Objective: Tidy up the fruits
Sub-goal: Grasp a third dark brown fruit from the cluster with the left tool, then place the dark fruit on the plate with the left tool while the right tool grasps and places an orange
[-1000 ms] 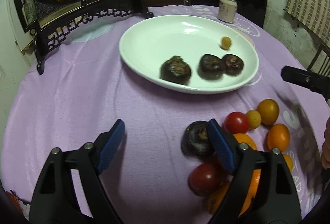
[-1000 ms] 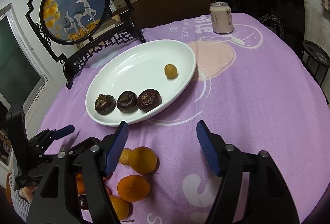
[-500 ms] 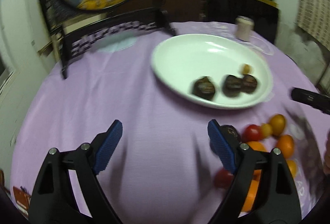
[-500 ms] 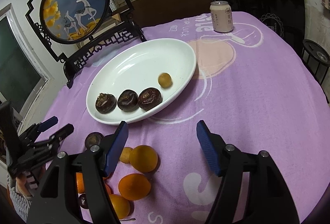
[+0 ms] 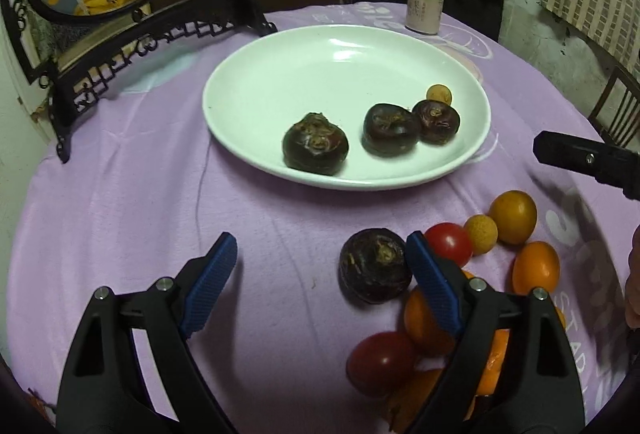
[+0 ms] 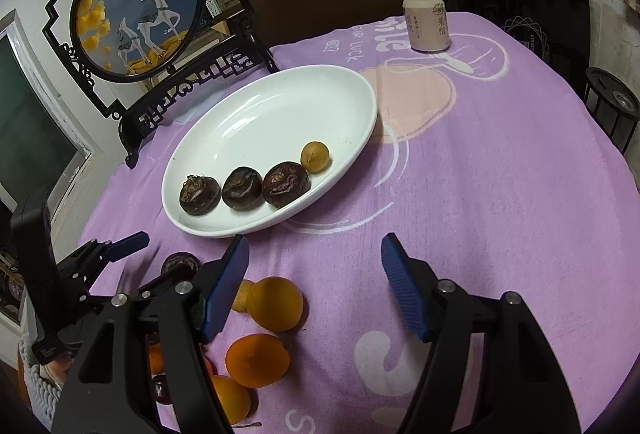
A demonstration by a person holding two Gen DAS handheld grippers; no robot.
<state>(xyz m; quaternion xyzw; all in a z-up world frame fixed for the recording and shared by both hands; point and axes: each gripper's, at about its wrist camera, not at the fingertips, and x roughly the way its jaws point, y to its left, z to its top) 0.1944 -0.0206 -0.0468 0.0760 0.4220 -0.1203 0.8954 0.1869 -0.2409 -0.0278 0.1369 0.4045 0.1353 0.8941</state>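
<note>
Item, fruit sort, part done: white plate (image 5: 248, 74) on the purple desk (image 5: 120, 202) carries three dark water chestnuts (image 5: 315, 145) and one small yellow fruit (image 5: 439, 94); since a second ago my left view swung away and came back over the loose pile, so I judge the next pick is the fourth chestnut (image 5: 374, 265). Left tongs (image 5: 320, 266) opening wide, nothing gripped, chestnut against the right pad. Right tongs (image 6: 314, 274) half open, empty, over bare cloth
</note>
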